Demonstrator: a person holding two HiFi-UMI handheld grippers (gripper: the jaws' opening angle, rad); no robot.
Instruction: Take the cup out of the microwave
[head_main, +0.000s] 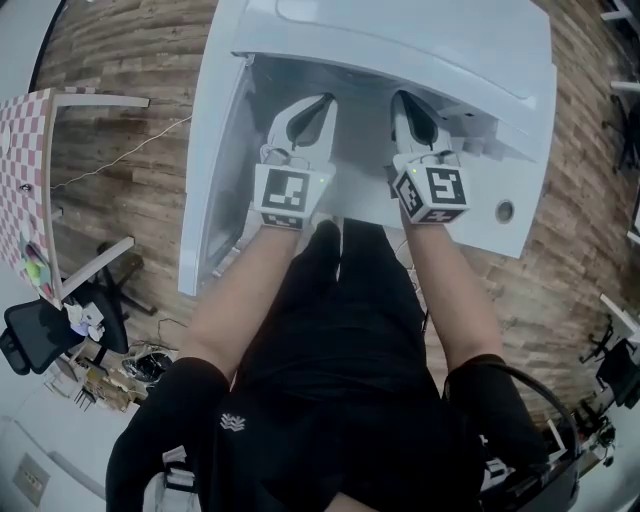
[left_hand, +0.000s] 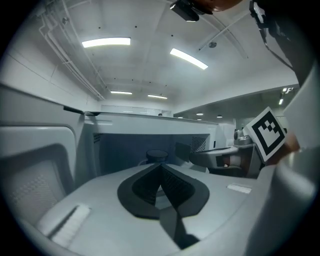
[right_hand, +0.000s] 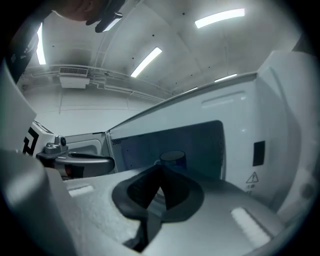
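Observation:
A white microwave stands in front of me with its door swung open to the left. Inside the dark cavity a dark cup stands upright toward the back, and the right gripper view shows the cup just beyond the jaw tips. My left gripper and right gripper are side by side at the mouth of the cavity, both pointing in. The left gripper has its jaws together with nothing between them. The right gripper is shut and empty as well. Neither touches the cup.
The open door stands close on the left gripper's left side. The microwave's control panel lies to the right of the right gripper. A checkered table and an office chair stand on the wood floor at far left.

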